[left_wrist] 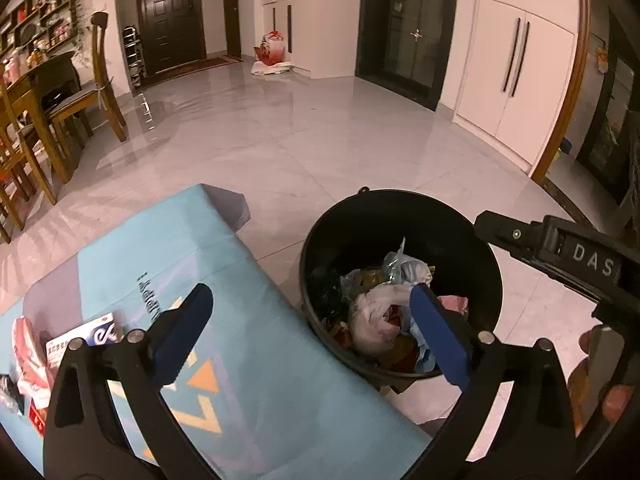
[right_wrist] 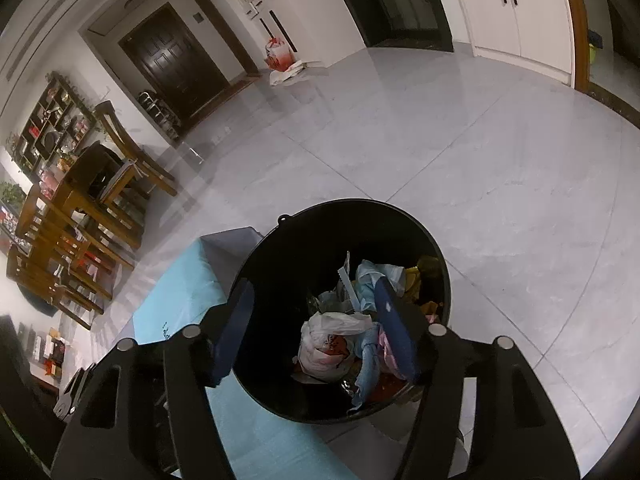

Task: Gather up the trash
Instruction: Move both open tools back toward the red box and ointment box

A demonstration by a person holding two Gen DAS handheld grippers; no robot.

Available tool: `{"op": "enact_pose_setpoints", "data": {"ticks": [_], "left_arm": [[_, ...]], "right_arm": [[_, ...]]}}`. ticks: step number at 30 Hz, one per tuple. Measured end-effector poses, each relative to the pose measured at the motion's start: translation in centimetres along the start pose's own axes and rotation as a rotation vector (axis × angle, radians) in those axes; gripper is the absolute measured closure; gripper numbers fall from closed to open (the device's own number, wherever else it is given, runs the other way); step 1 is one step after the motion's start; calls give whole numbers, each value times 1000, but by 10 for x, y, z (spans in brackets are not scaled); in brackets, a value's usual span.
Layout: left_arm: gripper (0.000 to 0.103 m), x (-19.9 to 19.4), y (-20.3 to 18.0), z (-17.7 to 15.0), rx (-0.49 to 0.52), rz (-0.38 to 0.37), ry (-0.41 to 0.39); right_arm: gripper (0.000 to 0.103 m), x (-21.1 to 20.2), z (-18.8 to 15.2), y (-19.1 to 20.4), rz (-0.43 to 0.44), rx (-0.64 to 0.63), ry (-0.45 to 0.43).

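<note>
The bin stands on the grey tiled floor at lower centre of the left wrist view, a round black tub just beside the edge of a blue mat that fills the lower left; in the right wrist view the bin sits at lower centre with the mat running off to its left. Trash lies heaped in the bottom of the bin: a crumpled white bag, foil wrappers, scraps of blue and pink; the same heap shows from above in the right wrist view.

The left gripper has its blue-padded fingers spread wide with nothing between them; one finger hangs over the mat, the other over the bin's mouth. The right gripper is poised over the bin, jaws apart and empty, one finger at the bin's left rim and the other over the trash; its black body also juts in at the right edge of the left wrist view.

More litter stays on the mat at the lower left of the left wrist view: a white and blue box and, beside it, a pink and white wrapper.

In the upper left stand wooden chairs and a table; a dark door is behind them, and a red and white bag rests on the floor at upper centre.
</note>
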State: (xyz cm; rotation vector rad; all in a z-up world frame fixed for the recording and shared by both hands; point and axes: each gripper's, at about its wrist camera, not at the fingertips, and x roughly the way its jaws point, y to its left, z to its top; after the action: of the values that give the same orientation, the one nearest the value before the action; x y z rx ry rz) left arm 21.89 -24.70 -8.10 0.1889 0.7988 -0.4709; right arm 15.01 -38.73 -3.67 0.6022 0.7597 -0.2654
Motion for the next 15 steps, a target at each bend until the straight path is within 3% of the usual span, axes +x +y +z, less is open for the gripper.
{"op": "enact_pose_setpoints", "data": {"ticks": [5, 15], "left_arm": [[3, -19, 19, -13, -41, 35, -6], [3, -54, 67, -34, -139, 134, -39]], "right_arm": [[26, 2, -5, 12, -1, -37, 10], [16, 3, -22, 56, 63, -177, -9]]}}
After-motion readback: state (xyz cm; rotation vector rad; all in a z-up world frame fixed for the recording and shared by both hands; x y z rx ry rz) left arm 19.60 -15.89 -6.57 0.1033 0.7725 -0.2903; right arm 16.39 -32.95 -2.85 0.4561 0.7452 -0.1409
